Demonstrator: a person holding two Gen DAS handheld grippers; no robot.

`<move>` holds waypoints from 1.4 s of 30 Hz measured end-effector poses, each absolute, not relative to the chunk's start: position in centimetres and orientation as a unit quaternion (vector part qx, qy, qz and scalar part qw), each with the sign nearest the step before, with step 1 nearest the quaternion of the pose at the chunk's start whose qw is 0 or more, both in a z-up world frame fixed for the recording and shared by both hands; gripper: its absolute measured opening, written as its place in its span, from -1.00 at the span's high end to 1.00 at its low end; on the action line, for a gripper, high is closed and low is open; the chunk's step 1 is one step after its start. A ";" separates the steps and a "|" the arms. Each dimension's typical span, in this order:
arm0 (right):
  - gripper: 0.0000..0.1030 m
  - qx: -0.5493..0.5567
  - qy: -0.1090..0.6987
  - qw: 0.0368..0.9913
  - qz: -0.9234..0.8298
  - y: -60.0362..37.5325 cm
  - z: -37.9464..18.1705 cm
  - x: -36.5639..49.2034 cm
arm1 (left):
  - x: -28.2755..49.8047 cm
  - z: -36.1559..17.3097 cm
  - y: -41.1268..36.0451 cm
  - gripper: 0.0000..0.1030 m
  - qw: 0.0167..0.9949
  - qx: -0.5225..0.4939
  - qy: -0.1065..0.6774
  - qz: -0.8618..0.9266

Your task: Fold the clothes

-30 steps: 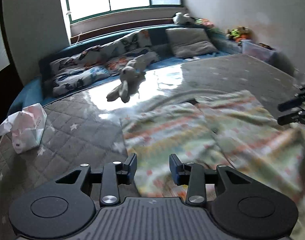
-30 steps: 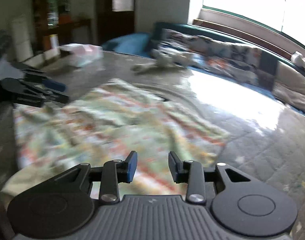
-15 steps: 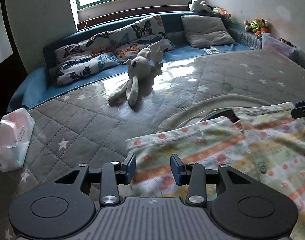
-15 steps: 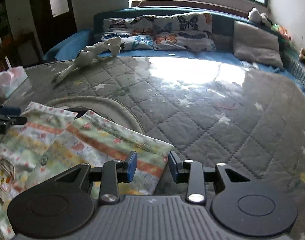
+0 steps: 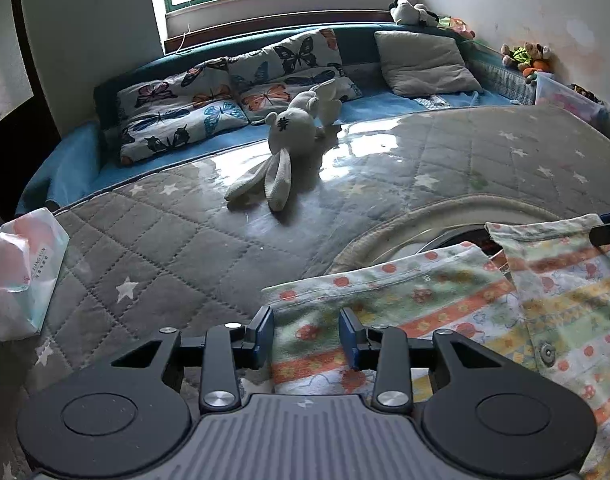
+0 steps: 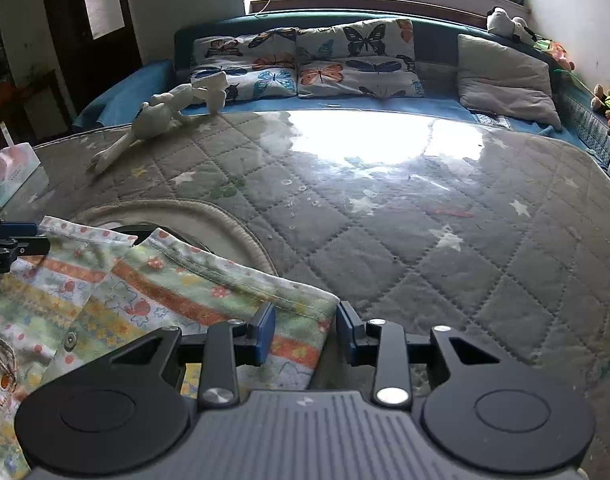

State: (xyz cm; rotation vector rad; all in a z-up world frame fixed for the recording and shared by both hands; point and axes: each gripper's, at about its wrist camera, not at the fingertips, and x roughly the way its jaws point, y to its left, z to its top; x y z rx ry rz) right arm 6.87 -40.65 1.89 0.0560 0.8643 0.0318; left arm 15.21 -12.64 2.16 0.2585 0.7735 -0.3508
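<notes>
While both claws hang low over the bed, the fold itself looks barely begun. Closest in, the left claw [image 5: 307, 336] has its blue pads standing apart, with the near left corner of the pastel striped, fruit-printed cotton garment [image 5: 445, 304] lying between them; the pads do not seem to press the cloth. Same story on the other side: the right claw [image 6: 305, 330] is parted too, straddling the garment's right corner [image 6: 301, 320], nothing pinched that I can see. So the piece lies spread out flat just ahead of and between the two claws, on the grey quilted star-patterned bed cover [image 6: 385, 248]. Two hemmed ends point away from the claws, split by a gap, so I'd call these leg or sleeve openings. My read: the long axis runs from the claws towards the window, with the cloth's width stretched claw to claw. Laid out, yes; folded, not yet — every fold remains. Farther beyond the left claw lies a white long-eared plush rabbit [image 5: 289, 144], well clear, and past it the butterfly-print pillows [image 5: 233, 96].
</notes>
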 end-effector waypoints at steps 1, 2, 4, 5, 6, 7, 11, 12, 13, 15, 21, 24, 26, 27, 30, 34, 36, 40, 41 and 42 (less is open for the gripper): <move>0.33 0.028 0.418 0.908 0.017 -40.6 1.9 6.9 | 15.3 2.1 -12.7 0.26 0.903 0.125 0.374 -0.169; 0.43 0.031 0.417 0.908 0.020 -40.6 1.8 7.0 | 15.3 2.1 -12.7 0.36 0.904 0.126 0.373 -0.169; 0.60 0.034 0.414 0.909 0.024 -40.4 1.8 7.1 | 15.3 2.1 -12.6 0.51 0.905 0.129 0.369 -0.168; 0.69 0.033 0.413 0.910 0.025 -40.3 1.9 7.1 | 15.2 2.2 -12.5 0.69 0.905 0.128 0.368 -0.171; 0.76 0.032 0.411 0.911 0.027 -40.1 1.9 7.2 | 15.2 2.3 -12.5 0.84 0.906 0.127 0.366 -0.173; 0.82 0.029 0.406 0.913 0.029 -39.9 2.1 7.2 | 15.1 2.4 -12.5 0.86 0.907 0.129 0.363 -0.170; 0.85 0.008 0.375 0.926 0.032 -38.7 3.1 7.4 | 14.7 2.8 -13.0 0.91 0.916 0.144 0.340 -0.154; 0.85 0.005 0.370 0.929 0.032 -38.4 3.3 7.7 | 14.7 2.9 -13.1 0.91 0.918 0.148 0.336 -0.149; 0.85 0.001 0.368 0.929 0.031 -38.2 3.2 8.0 | 14.8 2.9 -13.1 0.91 0.918 0.150 0.337 -0.145; 0.84 -0.006 0.375 0.927 0.028 -38.0 2.7 9.0 | 15.3 2.7 -13.2 0.90 0.917 0.151 0.343 -0.138; 0.63 -0.012 0.387 0.922 0.020 -37.9 1.9 9.6 | 15.7 2.2 -13.0 0.81 0.915 0.149 0.351 -0.131; 0.54 -0.011 0.380 0.925 0.027 -37.9 2.7 8.9 | 15.6 2.4 -13.0 0.78 0.916 0.147 0.352 -0.127; 0.42 -0.010 0.381 0.924 0.038 -37.5 2.9 8.3 | 15.4 2.5 -13.0 0.75 0.916 0.147 0.352 -0.124; 0.41 -0.010 0.381 0.923 0.044 -37.3 3.0 8.1 | 15.3 2.6 -13.1 0.74 0.916 0.148 0.351 -0.123; 0.34 -0.012 0.391 0.918 0.061 -36.4 2.7 7.3 | 14.8 2.9 -13.0 0.49 0.917 0.149 0.349 -0.123; 0.32 -0.028 0.402 0.912 0.078 -35.0 2.0 6.1 | 13.7 3.4 -12.8 0.28 0.919 0.151 0.343 -0.123; 0.31 -0.033 0.410 0.908 0.083 -34.4 1.5 5.5 | 13.0 3.6 -12.8 0.15 0.919 0.153 0.343 -0.121; 0.17 -0.052 0.409 0.907 0.090 -33.3 1.5 3.9 | 11.1 3.8 -12.6 -0.03 0.918 0.162 0.340 -0.123; 0.16 -0.053 0.409 0.906 0.094 -33.1 1.6 3.4 | 10.5 3.8 -12.5 -0.05 0.918 0.165 0.340 -0.123; 0.16 -0.055 0.408 0.906 0.098 -32.8 1.6 2.9 | 9.9 3.8 -12.4 -0.06 0.918 0.167 0.339 -0.123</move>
